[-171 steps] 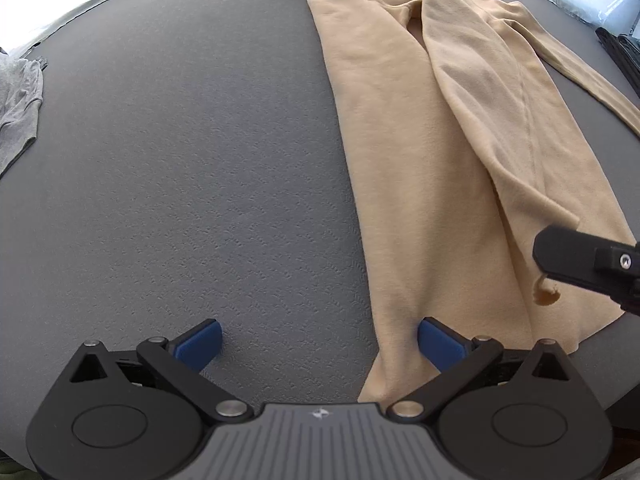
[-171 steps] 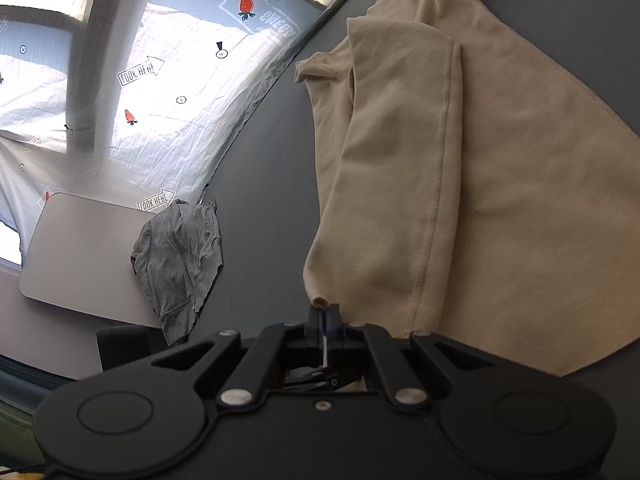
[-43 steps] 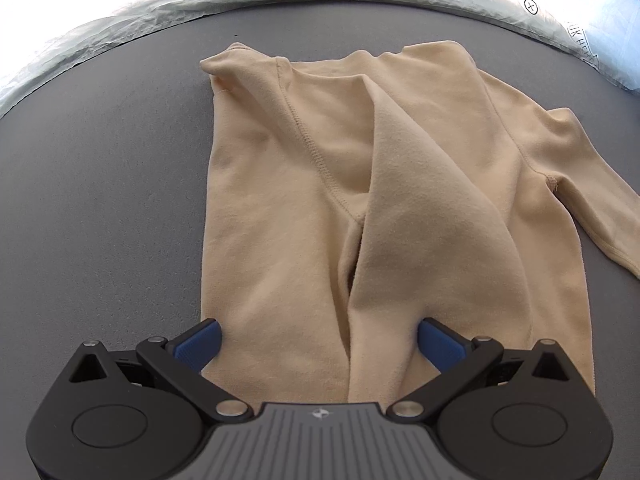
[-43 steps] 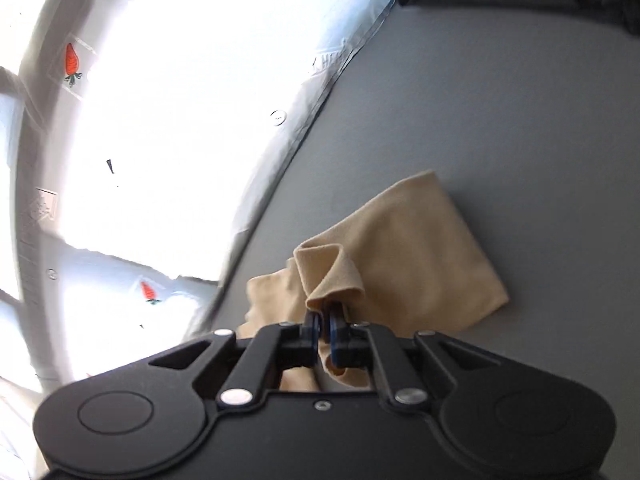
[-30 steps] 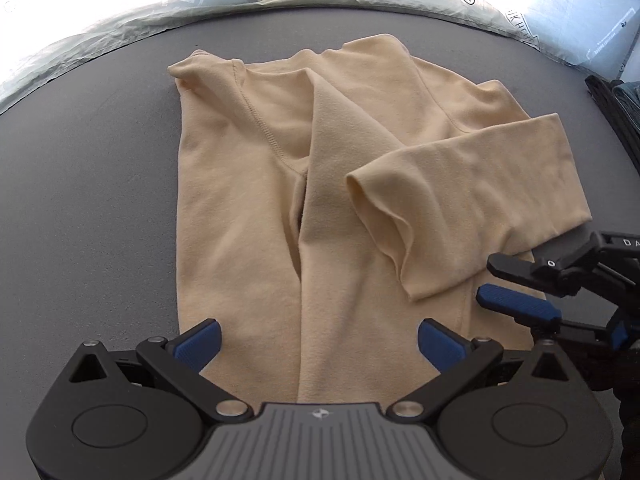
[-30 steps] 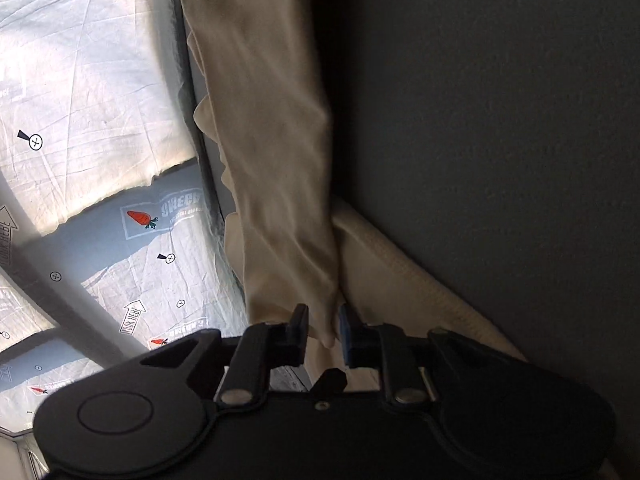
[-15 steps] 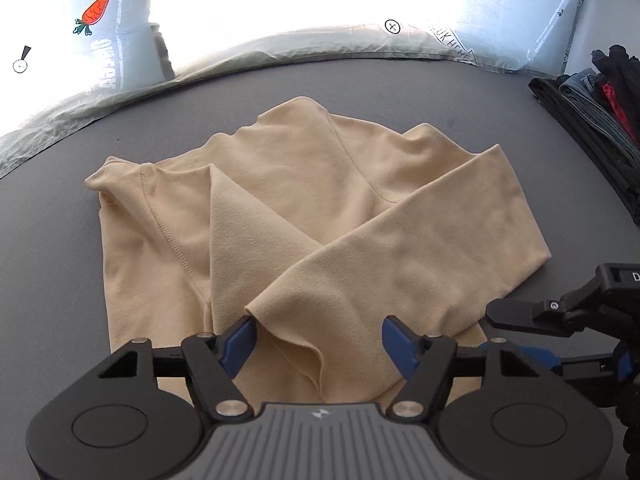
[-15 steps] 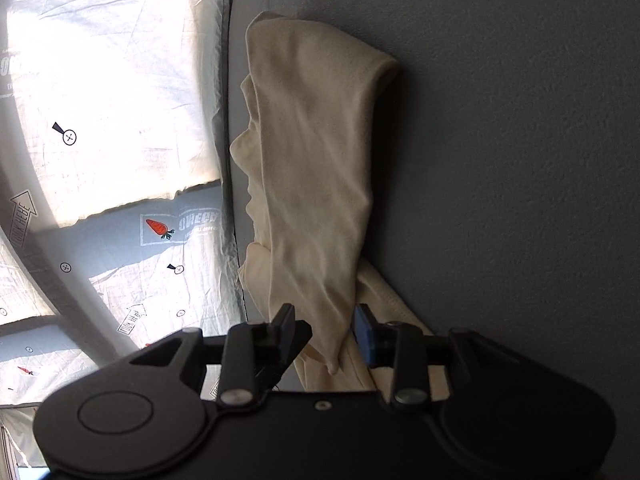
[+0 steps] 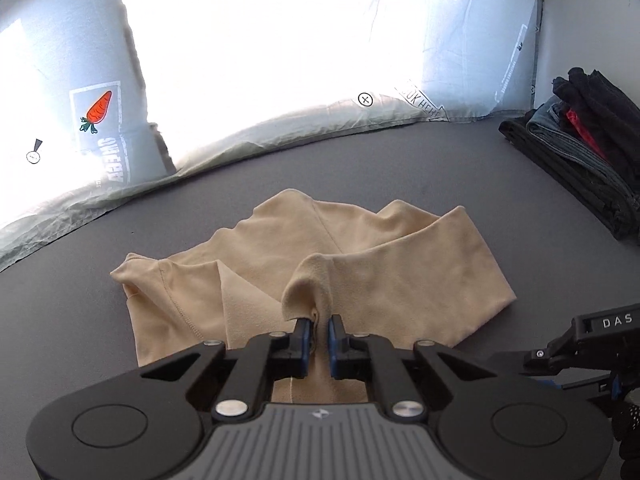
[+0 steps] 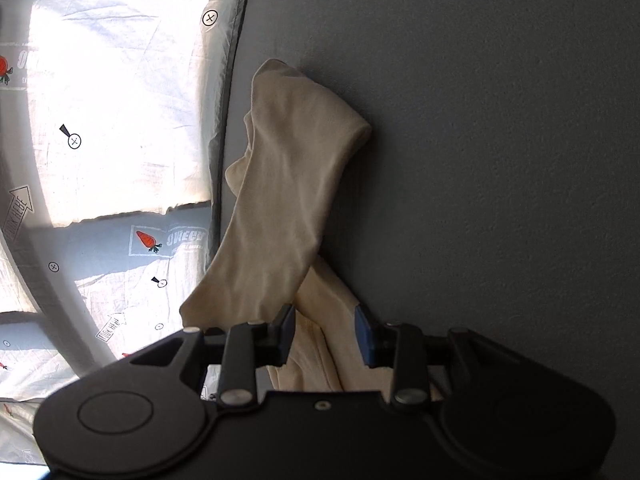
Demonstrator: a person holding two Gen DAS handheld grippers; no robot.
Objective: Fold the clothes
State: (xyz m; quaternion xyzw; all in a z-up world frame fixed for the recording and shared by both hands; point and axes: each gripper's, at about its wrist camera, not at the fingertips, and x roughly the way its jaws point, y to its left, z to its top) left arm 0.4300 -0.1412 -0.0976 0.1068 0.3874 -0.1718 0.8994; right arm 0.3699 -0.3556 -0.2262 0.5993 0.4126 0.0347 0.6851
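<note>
The beige garment (image 9: 360,276) lies partly folded near the middle of the dark grey bench (image 9: 120,240), with one sleeve laid across its body towards the left and a stitched seam running down its left part. A bunched tip of that sleeve stands up from the cloth, and the left gripper (image 9: 318,334) pinches it: its blue pads (image 9: 304,336) are drawn nearly together with the fabric caught between them.

In the right wrist view the same garment (image 10: 288,200) hangs as a long drape from the bench (image 10: 500,160) surface, its far end rounded and casting a shadow. The right gripper (image 10: 326,334) has its jaws standing narrowly apart, and cloth passes between them. The left pad meets the edge of the drape, while the right pad (image 10: 362,336) stands clear of the fabric, so the grip looks loose and I cannot tell if it is really clamped. In the left wrist view this gripper (image 9: 576,352) shows at the right edge, beside the garment's lower right corner.

A stack of dark folded clothes (image 9: 580,160) sits at the far right of the bench, well apart from the garment. Behind the bench hangs a pale, brightly backlit sheet (image 9: 280,60) printed with carrots and small markers.
</note>
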